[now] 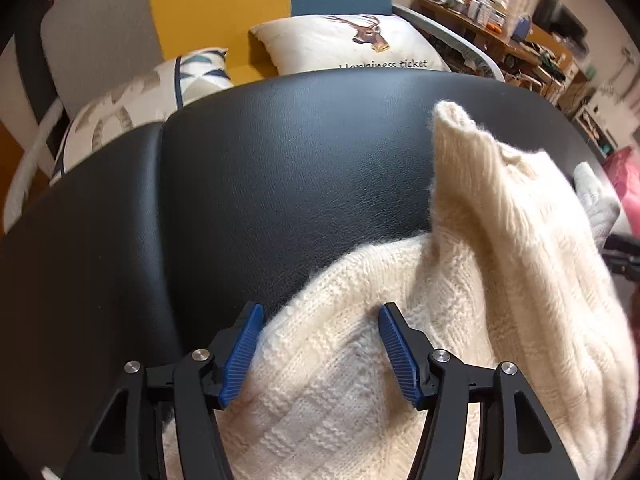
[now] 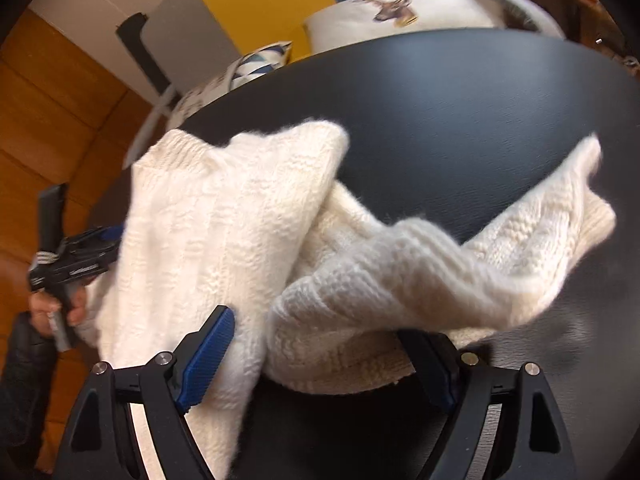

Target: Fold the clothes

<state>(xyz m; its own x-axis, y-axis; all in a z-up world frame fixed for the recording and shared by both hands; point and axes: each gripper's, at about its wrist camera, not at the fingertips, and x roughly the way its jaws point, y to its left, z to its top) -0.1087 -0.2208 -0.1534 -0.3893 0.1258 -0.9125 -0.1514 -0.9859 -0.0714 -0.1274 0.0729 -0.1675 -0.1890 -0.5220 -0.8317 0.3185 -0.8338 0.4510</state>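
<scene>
Cream cable-knit sweater, fuzzy and rumpled, heaped on smooth black leather-look surface toward four o'clock. Left gripper spread, straddling knit without pinching. Right gripper wide apart, sleeve draped between.

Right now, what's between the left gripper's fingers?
In the left wrist view, a fold of the sweater lies between the left gripper's open fingers; they don't pinch it.
</scene>
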